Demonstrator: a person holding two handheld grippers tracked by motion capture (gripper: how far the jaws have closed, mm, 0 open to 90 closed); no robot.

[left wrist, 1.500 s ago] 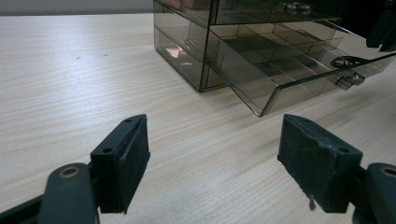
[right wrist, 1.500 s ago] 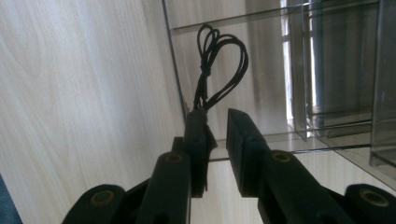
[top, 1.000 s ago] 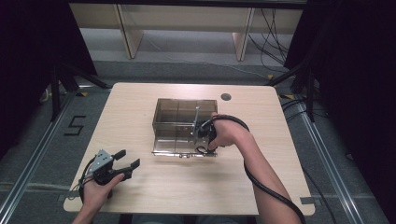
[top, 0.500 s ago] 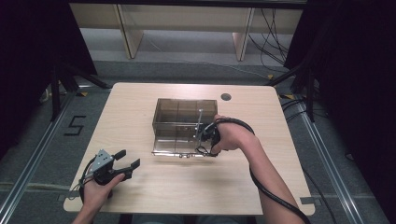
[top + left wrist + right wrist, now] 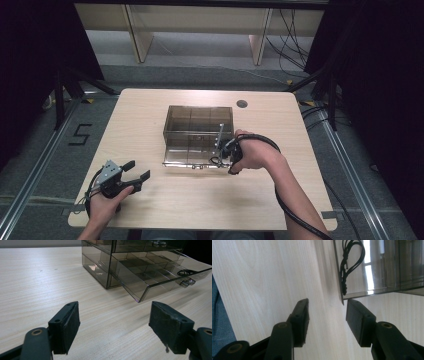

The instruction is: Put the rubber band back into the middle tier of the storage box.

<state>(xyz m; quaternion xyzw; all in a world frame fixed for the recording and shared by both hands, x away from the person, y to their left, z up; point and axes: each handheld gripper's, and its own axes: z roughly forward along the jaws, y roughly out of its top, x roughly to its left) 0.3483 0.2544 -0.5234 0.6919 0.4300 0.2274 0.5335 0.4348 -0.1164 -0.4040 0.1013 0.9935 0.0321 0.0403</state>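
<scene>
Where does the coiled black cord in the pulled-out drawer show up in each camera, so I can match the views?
High view: the thin black coiled cord lies at the right end of the open bottom drawer of the smoky transparent plastic drawer box, beside the right gripper.
Left gripper view: far right, in the drawer's end compartment.
Right gripper view: top centre, behind the drawer front.
Shared landmark: the drawer's front corner.
</scene>
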